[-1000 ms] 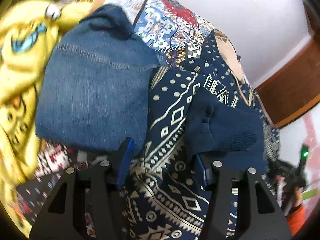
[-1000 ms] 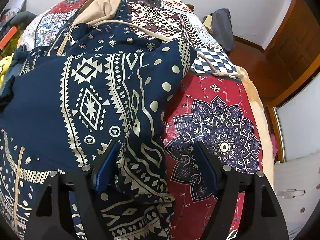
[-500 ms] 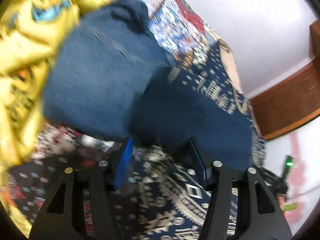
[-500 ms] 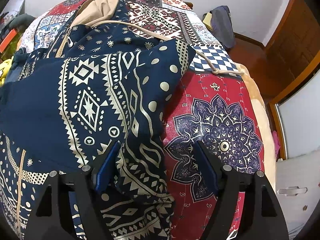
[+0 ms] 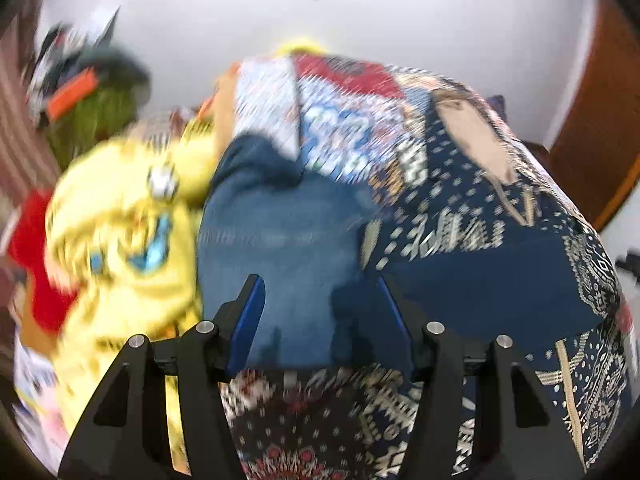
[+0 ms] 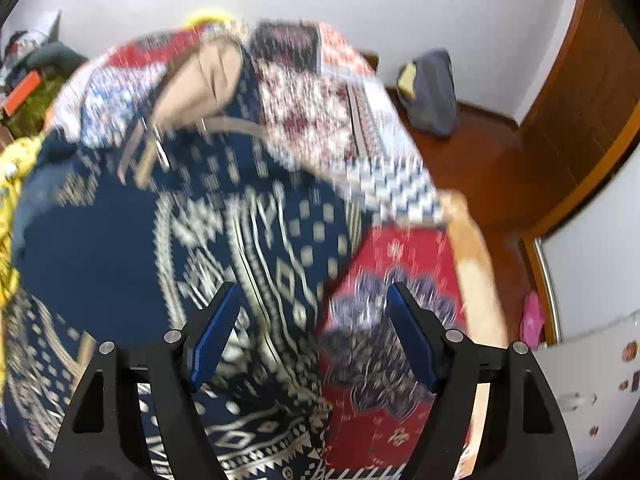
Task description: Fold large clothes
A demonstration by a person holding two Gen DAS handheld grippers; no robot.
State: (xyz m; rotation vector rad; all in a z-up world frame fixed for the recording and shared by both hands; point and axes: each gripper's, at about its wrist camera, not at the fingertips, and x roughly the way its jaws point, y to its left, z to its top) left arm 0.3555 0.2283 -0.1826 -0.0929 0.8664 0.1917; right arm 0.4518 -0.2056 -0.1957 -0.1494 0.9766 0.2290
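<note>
The left claw (image 5: 320, 312) is seen with its jaws standing apart and nothing pinched between them; no cloth touches the blue pads, so it is released. Beyond its tips, folded jeans (image 5: 280, 240) lie on the bed, with the navy patterned garment (image 5: 500, 280) just to the right of them and a yellow garment (image 5: 120, 240) to the left. The right claw (image 6: 312, 336) is likewise released, its jaws wide and empty. Under and ahead of it the same patterned garment (image 6: 240, 240) is spread over the patchwork bedspread (image 6: 400, 280), its right edge running between the two jaws. The garment's long axis is judged to run away from both claws, from the hem near them towards the tan-lined hood (image 6: 200, 80) at the far end. The right claw is judged the nearer to that free edge, the left to the plain navy folded part. Much is blurred, so finer folds cannot be told.
</note>
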